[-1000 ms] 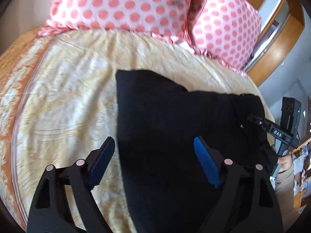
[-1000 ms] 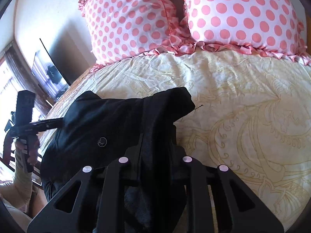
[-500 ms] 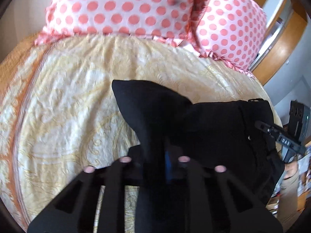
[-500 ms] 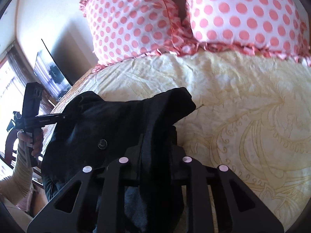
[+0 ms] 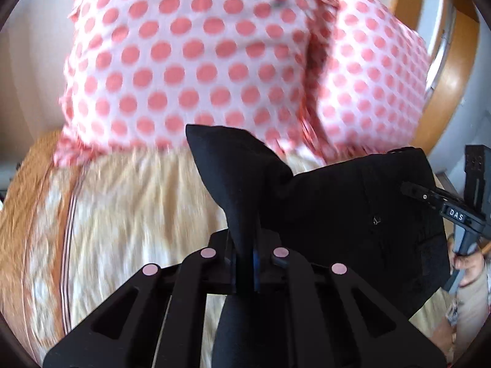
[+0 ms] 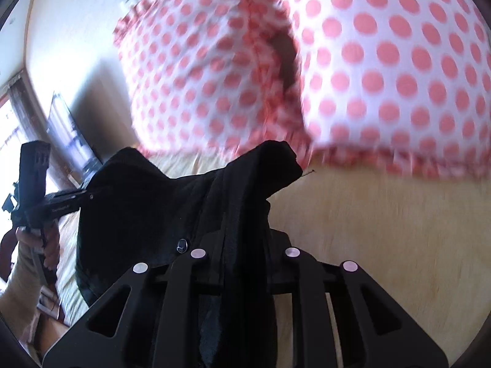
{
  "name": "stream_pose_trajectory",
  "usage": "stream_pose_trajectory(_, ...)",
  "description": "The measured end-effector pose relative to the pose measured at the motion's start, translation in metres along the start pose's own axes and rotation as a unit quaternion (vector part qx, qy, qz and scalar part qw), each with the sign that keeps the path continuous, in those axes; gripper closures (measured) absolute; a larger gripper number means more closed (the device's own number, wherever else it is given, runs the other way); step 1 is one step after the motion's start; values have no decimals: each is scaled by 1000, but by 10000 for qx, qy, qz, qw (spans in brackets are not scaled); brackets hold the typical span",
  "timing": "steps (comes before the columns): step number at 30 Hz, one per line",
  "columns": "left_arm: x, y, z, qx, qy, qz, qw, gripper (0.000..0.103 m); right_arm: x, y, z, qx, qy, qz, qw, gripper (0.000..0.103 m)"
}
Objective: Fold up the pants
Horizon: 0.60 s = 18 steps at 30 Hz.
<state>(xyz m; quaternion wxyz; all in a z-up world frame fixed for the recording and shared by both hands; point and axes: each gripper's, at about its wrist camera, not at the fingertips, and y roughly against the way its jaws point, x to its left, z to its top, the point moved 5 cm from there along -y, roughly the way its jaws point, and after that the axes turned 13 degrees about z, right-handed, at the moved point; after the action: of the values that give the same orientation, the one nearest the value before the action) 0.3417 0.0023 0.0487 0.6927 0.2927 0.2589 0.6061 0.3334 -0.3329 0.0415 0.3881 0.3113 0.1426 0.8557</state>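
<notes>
The left gripper (image 5: 245, 263) is pressed together on a corner of the black pants (image 5: 353, 214), a peak of cloth standing up out of its jaws. The right gripper (image 6: 245, 260) pinches another bunch of the same pants (image 6: 147, 208), its fingers hidden in the folds. The cloth hangs slung between the two, off the bed (image 5: 129, 202), with a small button (image 6: 182, 246) showing on the near side.

From the left, the other gripper shows at the far right edge of the pants, a hand (image 5: 468, 265) around its handle. From the right, the same pairing appears mirrored at the left edge, hand (image 6: 36, 239) low by the bed's side.

Straight ahead stand two pink-dotted pillows (image 5: 190, 61), side by side with a dark gap between them, their frilled hems meeting the pale yellow bedspread (image 6: 383, 220). Bare bedspread lies between the pants and the pillows and out to either side. A wooden curved frame (image 5: 454, 98) rises beyond the bed's right edge; a dark screen (image 6: 76, 135) stands past its left.
</notes>
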Motion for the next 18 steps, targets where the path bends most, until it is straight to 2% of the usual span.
stream_pose_trajectory(2,3,-24,24,-10,91,162,9998,96,-14,-15,17,-70,-22,-172,9998,86)
stream_pose_trajectory(4,7,-49,35,124,148,252,9995,96,-29,-35,23,59,-90,-328,9994,86)
stream_pose_trajectory(7,7,-89,30,580,72,341,9977,96,-52,-68,8,706,-248,-791,9941,85)
stream_pose_trajectory(8,4,-102,24,692,-62,463,9965,95,-54,-72,3,805,-235,-876,9926,84)
stream_pose_trajectory(10,0,-114,16,676,-230,706,9949,86,-54,-75,-1,811,-192,-1016,9913,81)
stream_pose_trajectory(13,-6,-115,13,477,-442,1005,9928,79,-56,-72,-2,838,-225,-1227,9886,68)
stream_pose_trajectory(15,-6,-109,16,441,-478,1087,9919,75,-56,-61,-5,856,-162,-1514,9846,54)
stream_pose_trajectory(16,-3,-103,18,384,-446,1154,9916,74,-55,-48,-4,735,-178,-1683,9828,46)
stream_pose_trajectory(18,5,-80,20,108,-445,1426,9887,72,-50,-18,-5,360,-211,-1841,9820,46)
